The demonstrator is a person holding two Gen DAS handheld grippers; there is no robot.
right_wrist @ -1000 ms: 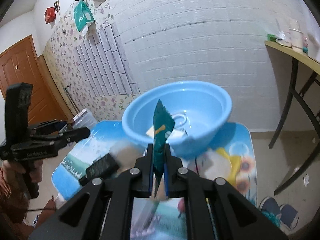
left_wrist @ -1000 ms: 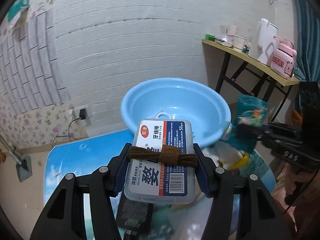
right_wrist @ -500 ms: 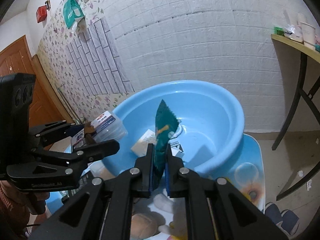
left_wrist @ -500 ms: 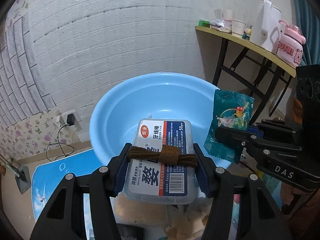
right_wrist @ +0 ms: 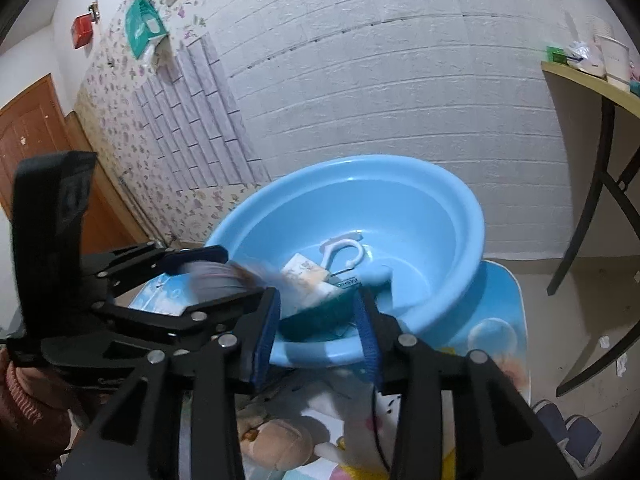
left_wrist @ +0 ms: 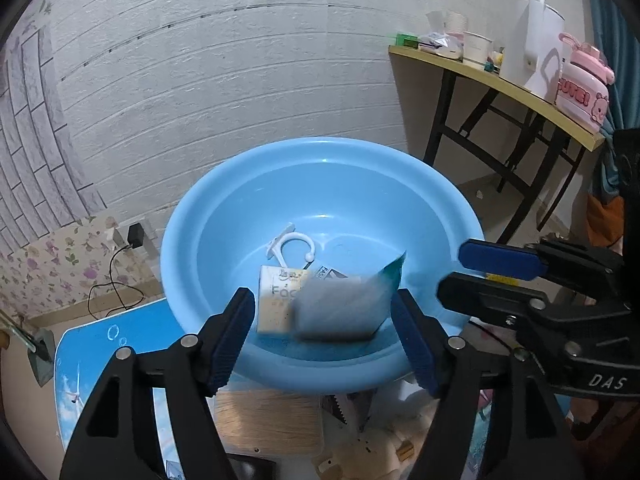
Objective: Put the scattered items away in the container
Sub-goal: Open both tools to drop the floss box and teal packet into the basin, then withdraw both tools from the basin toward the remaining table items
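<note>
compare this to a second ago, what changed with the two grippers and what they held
Both let go. The left gripper is opening, and its floss pick box is dropping, blurred, into the blue basin. The right gripper is opening too, and its teal snack packet is falling over the near rim. Both had closed in on the basin. The white hook and small carton inside stayed put.

Home room: floral wallpaper, wooden door, kettle on side table.

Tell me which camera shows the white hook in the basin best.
The left wrist view: the white hook lies unobstructed on the blue basin floor. The right wrist view shows it too, but smaller and partly behind the cream packet.
</note>
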